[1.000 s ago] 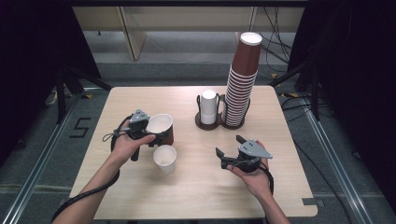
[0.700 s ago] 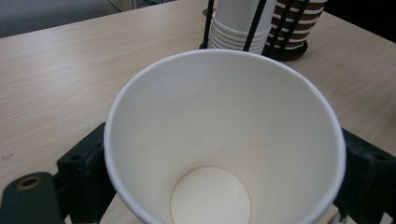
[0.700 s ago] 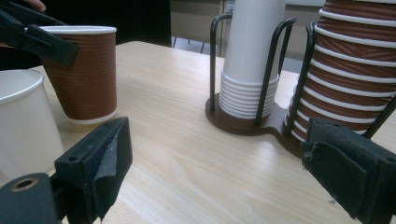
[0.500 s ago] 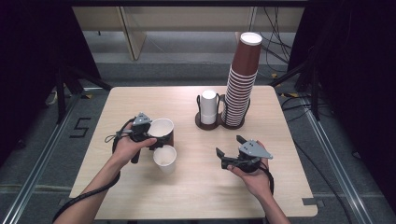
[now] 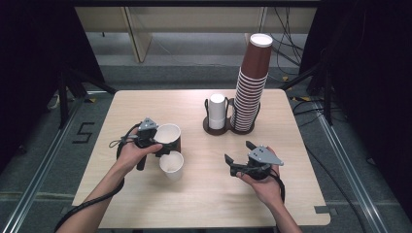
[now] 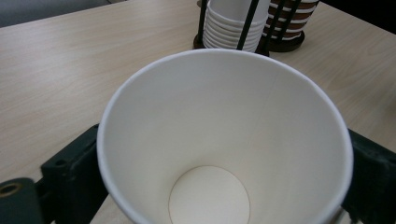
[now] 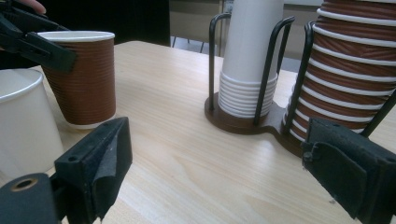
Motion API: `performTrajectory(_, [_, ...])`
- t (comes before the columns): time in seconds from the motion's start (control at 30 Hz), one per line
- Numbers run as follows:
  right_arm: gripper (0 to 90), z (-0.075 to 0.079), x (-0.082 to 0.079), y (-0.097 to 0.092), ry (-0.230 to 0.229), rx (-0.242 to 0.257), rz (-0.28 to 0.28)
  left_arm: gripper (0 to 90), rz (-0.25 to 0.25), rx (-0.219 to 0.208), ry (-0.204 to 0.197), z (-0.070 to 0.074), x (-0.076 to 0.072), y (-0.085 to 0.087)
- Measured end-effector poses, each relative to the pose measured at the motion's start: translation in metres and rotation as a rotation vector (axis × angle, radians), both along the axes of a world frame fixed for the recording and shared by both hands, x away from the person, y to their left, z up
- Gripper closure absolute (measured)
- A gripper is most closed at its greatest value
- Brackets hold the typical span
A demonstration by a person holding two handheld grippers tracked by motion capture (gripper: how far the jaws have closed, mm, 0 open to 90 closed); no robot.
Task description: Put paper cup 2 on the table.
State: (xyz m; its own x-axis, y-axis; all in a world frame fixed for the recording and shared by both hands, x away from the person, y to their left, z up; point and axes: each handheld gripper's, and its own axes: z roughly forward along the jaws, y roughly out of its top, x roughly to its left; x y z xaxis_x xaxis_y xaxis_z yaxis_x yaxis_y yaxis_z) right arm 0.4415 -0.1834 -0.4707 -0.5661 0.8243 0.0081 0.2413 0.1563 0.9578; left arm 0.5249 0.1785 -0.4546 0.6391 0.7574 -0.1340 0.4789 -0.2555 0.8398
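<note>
Brown cup (image 5: 168,136) stands upright on the table (image 5: 121,107), left of centre, just behind the white cup (image 5: 172,165). Left gripper (image 5: 156,141) straddles it; jaws have just been opening, cup between them, pads seemingly off the wall. Right gripper (image 5: 238,155) rests open, empty, near the cup rack (image 5: 228,127). Risk: pulling the left gripper back sideways could clip the rim, tip the brown cup or knock the white one.

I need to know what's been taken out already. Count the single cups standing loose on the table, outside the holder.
2. A brown cup between the left gripper's fingers, and a white cup just in front of it, nearer the person.
</note>
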Motion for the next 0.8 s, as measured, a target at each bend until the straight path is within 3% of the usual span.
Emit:
performTrajectory(0.37, [9.3, -0.001, -0.001, 0.0, 0.006, 0.008, -0.006, 0.0, -0.017, -0.017, -0.013, 0.004, -0.001, 0.0])
performTrajectory(0.47, [9.3, -0.001, -0.001, 0.0, 0.005, 0.008, -0.006, 0.0, -0.024, 0.004, -0.016, 0.008, -0.002, 0.001])
performTrajectory(0.63, [9.3, 0.0, -0.001, 0.001, 0.017, 0.016, -0.007, 0.0, -0.018, -0.015, -0.029, 0.012, -0.003, 0.002])
performTrajectory(0.8, [9.3, 0.001, 0.001, 0.001, -0.002, 0.019, 0.005, 0.0, -0.004, -0.024, -0.041, 0.018, -0.004, 0.006])
